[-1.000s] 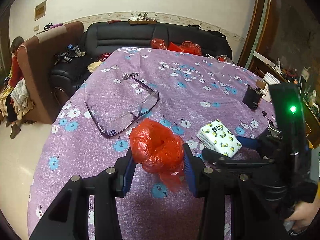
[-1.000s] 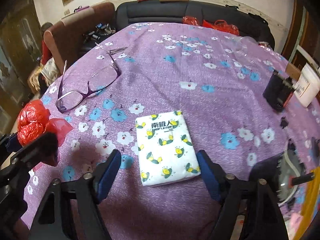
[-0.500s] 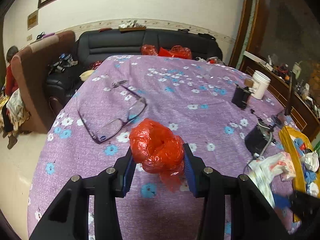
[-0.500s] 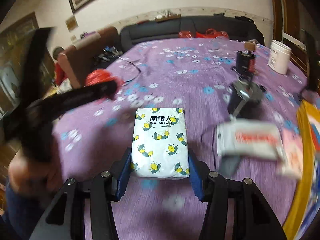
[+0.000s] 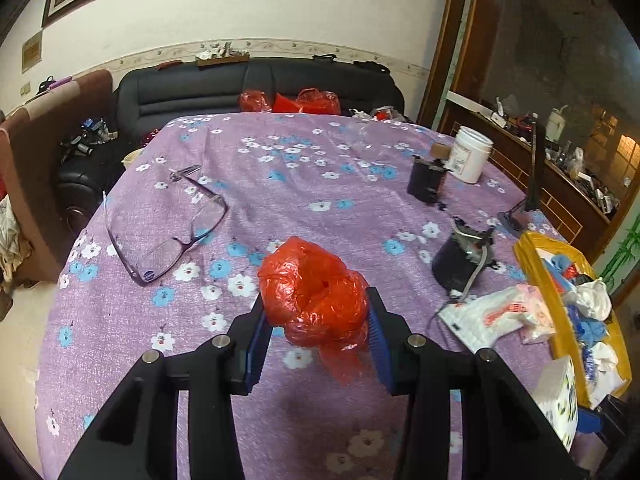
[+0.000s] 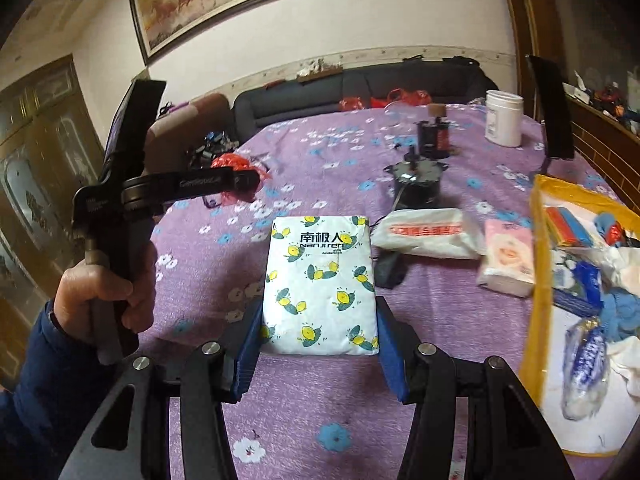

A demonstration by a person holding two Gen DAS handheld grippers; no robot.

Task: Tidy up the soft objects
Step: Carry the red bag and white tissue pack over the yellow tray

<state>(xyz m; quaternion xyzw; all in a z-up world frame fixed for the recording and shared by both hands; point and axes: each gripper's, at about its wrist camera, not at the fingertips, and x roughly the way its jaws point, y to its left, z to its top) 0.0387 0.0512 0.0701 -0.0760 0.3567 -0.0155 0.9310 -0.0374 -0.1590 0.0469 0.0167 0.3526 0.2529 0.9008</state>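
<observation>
i have the crumpled red plastic bag [image 5: 314,290] pinched between the blue pads of my left gripper [image 5: 316,334], held above the purple flowered tablecloth [image 5: 304,168]; the bag bulges up and forward past the fingertips, with a loose tail hanging below them. my right gripper [image 6: 318,344] clamps the lemon-print tissue pack [image 6: 322,280] by its near end, one pad on each long side, most of the pack sticking out ahead of the fingers. off to the right of the tissue pack sits the yellow bag [image 6: 538,280], open, with blue and white soft things inside. between the pack and the yellow bag lie a white-and-red packet [image 6: 428,234] and a pink tissue pack [image 6: 508,256]. in the left view, glasses [image 5: 168,228] lie on the cloth, to the left of the red bag.
</observation>
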